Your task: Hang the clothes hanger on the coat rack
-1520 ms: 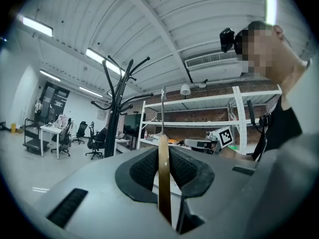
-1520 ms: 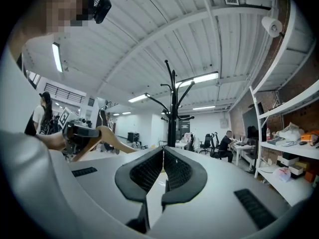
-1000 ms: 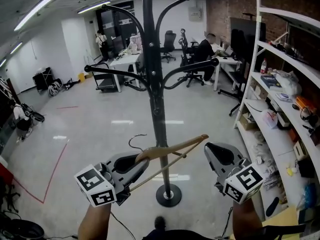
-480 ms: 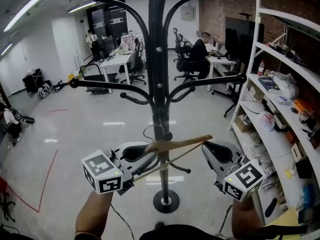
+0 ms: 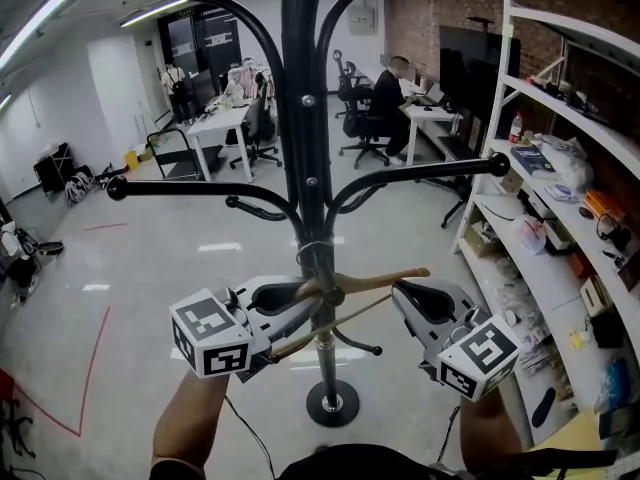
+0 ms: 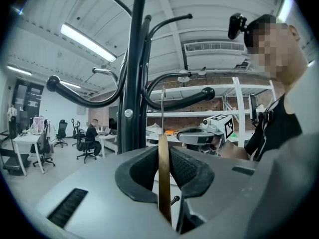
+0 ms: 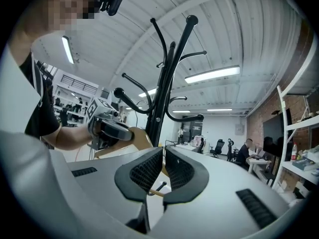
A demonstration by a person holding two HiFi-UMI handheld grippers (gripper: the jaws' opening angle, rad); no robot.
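The black coat rack stands straight ahead, with curved arms spreading left and right above my grippers. My left gripper is shut on the wooden hanger, which lies nearly level and reaches right. In the left gripper view the wood stands edge-on between the pads, with the pole just beyond. The hanger's wire hook is right at the pole; I cannot tell whether it touches. My right gripper sits close by the hanger's right end, its jaws nearly together with nothing clamped.
The rack's round base rests on the glossy floor below my hands. White shelving full of items runs along the right. Desks, office chairs and a seated person are far back. Red floor tape marks the left.
The coat rack has drawn nearer and looks larger. Both grippers have moved forward with the hanger, and its hook has gone from short of the pole to right at it.
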